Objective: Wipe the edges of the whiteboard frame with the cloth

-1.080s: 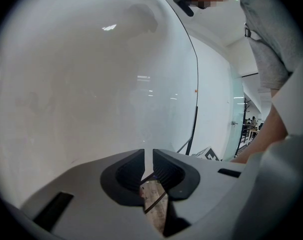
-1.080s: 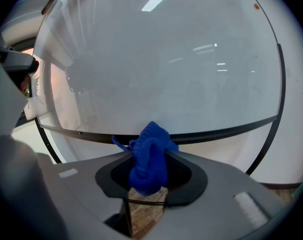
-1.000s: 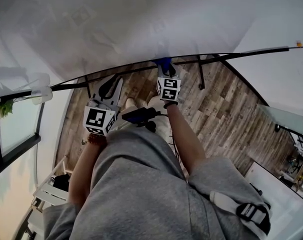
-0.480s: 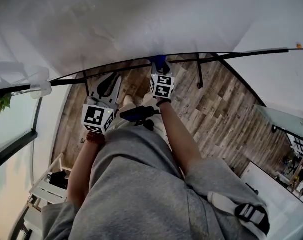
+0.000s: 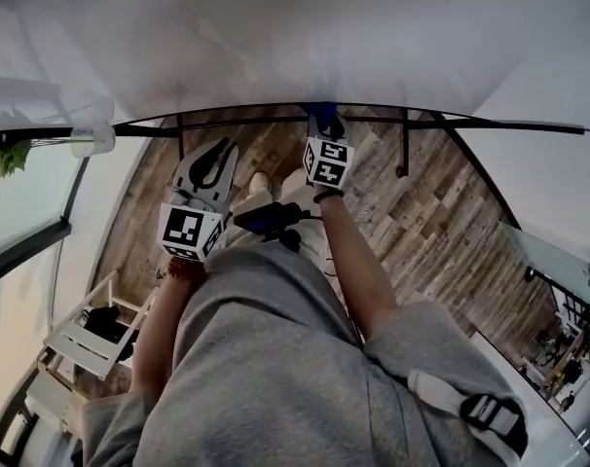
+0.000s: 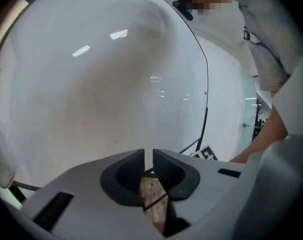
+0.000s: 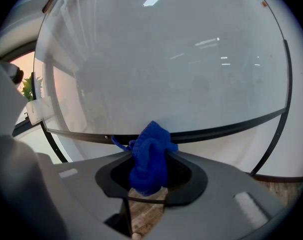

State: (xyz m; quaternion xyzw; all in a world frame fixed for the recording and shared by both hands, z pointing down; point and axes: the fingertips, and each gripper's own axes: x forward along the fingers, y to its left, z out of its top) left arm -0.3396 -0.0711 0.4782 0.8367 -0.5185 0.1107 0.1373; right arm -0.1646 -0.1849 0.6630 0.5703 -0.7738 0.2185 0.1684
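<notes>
The whiteboard (image 5: 276, 37) fills the top of the head view, and its black bottom frame edge (image 5: 227, 120) runs across. My right gripper (image 5: 323, 123) is shut on a blue cloth (image 5: 321, 118) and holds it against that frame edge. In the right gripper view the blue cloth (image 7: 149, 156) bulges out between the jaws and touches the black frame edge (image 7: 226, 129). My left gripper (image 5: 209, 163) hangs lower and to the left, away from the board. In the left gripper view its jaws (image 6: 148, 171) stand almost together with only a thin slit and hold nothing.
Wood plank floor (image 5: 431, 222) lies below the board. Black stand legs (image 5: 404, 144) drop from the frame. A white eraser holder (image 5: 91, 142) hangs at the frame's left end, beside a window with a green plant (image 5: 8, 154). A white chair (image 5: 76, 343) stands at lower left.
The right gripper with the cloth has stayed on the bottom frame edge, shifting slightly along it. The head view has tilted, so the frame sits higher. The left gripper has barely moved.
</notes>
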